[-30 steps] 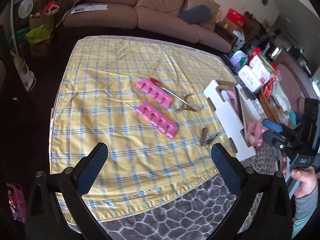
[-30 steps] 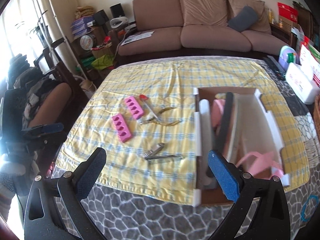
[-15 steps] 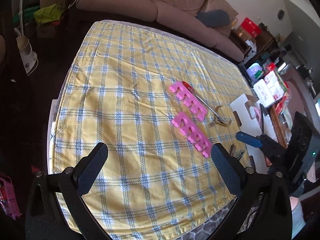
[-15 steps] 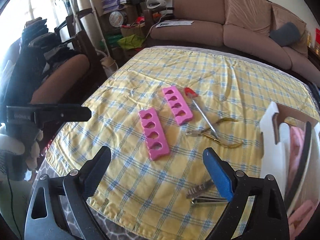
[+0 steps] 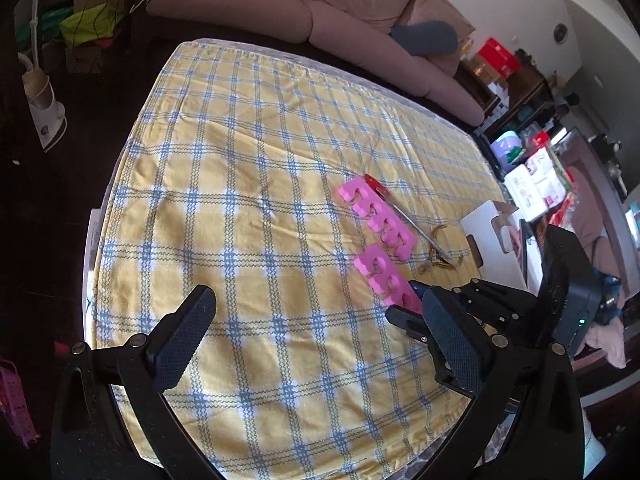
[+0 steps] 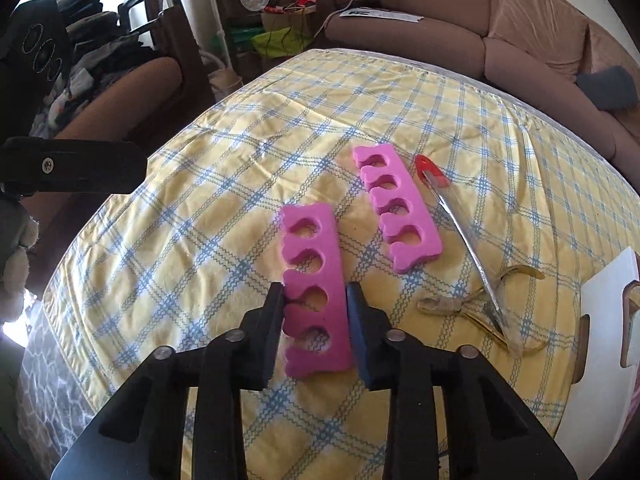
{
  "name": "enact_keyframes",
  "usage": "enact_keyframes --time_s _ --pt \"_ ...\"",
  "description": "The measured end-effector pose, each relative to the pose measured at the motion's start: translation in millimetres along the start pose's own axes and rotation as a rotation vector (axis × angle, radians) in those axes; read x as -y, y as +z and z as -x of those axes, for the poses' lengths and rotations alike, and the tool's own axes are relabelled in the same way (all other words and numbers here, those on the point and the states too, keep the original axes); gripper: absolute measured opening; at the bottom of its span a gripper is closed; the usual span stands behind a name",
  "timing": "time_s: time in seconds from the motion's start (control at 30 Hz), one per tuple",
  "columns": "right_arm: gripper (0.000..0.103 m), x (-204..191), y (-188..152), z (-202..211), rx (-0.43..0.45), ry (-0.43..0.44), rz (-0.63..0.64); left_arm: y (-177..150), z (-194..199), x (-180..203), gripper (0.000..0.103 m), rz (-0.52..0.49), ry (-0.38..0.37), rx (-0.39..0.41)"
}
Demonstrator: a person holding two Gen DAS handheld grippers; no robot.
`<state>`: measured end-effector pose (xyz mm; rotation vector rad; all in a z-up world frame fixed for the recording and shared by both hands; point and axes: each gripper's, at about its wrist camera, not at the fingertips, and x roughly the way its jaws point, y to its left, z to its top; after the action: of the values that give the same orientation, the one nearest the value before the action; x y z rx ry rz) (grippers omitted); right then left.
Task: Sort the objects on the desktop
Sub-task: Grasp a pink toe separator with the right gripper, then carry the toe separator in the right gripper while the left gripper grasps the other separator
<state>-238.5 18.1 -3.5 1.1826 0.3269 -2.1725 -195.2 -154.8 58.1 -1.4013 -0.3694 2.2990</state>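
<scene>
Two pink foam toe separators lie on the yellow checked cloth. My right gripper is shut on the near toe separator, its pads against both long sides; it also shows in the left wrist view. The far toe separator lies just beyond, next to a red-tipped metal tool and gold nippers. My left gripper is open and empty, above the cloth to the left of the right gripper.
A white box stands at the cloth's right edge; it shows in the left wrist view too. A brown sofa runs behind the table. Chairs and clutter stand at the left.
My right gripper has moved down and forward to the near toe separator and closed on it. My left gripper has shifted left, still open.
</scene>
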Motion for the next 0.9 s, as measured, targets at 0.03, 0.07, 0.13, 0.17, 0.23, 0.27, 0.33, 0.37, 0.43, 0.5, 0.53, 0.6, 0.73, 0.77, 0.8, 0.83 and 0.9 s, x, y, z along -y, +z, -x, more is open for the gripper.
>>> enact_keyframes --time_s 0.03,0.07,0.13,0.17,0.23,0.27,0.33,0.37,0.43,0.5,0.53,0.6,0.73,0.77,0.8,0.83,0.9 --pt "0.031 1 -2 6 0.008 0.005 -0.012 2 -2 6 0.103 -0.007 0.004 -0.001" --pt "0.031 3 -4 15 0.021 0.007 -0.028 6 -3 12 0.103 -0.015 0.011 0.001" --pt "0.031 5 -8 33 0.051 0.013 -0.06 14 -10 26 0.103 -0.026 0.02 0.003" --pt "0.031 7 -11 44 0.06 0.008 -0.085 19 -16 35 0.103 -0.032 0.022 -0.001" --pt "0.031 12 -18 68 0.08 0.004 -0.132 29 -33 51 0.103 -0.023 0.021 -0.023" --pt "0.031 15 -23 82 0.103 0.005 -0.151 33 -42 57 0.103 -0.006 0.018 -0.038" --pt "0.031 22 -32 104 0.134 0.007 -0.191 41 -63 69 0.1 0.013 0.04 -0.063" --pt "0.031 26 -37 115 0.15 0.016 -0.216 44 -74 75 0.094 0.009 0.071 -0.076" --pt "0.031 33 -44 127 0.163 0.018 -0.233 47 -94 85 0.082 -0.007 0.136 -0.107" --pt "0.031 35 -49 134 0.163 0.003 -0.229 47 -110 91 0.073 -0.018 0.191 -0.126" --pt "0.031 38 -50 136 0.165 -0.004 -0.228 47 -116 93 0.072 -0.022 0.214 -0.13" --pt "0.031 42 -55 142 0.171 -0.005 -0.235 45 -123 95 0.072 -0.025 0.25 -0.133" --pt "0.031 50 -64 145 0.184 0.009 -0.249 44 -129 98 0.075 -0.015 0.263 -0.125" --pt "0.031 51 -66 145 0.185 0.01 -0.249 45 -132 100 0.074 -0.025 0.279 -0.126" --pt "0.031 52 -67 145 0.187 0.007 -0.249 47 -135 101 0.074 -0.037 0.293 -0.127" --pt "0.031 53 -67 144 0.186 0.006 -0.248 48 -137 103 0.074 -0.053 0.306 -0.129" --pt "0.031 53 -67 144 0.186 0.006 -0.244 48 -140 107 0.073 -0.09 0.325 -0.136"
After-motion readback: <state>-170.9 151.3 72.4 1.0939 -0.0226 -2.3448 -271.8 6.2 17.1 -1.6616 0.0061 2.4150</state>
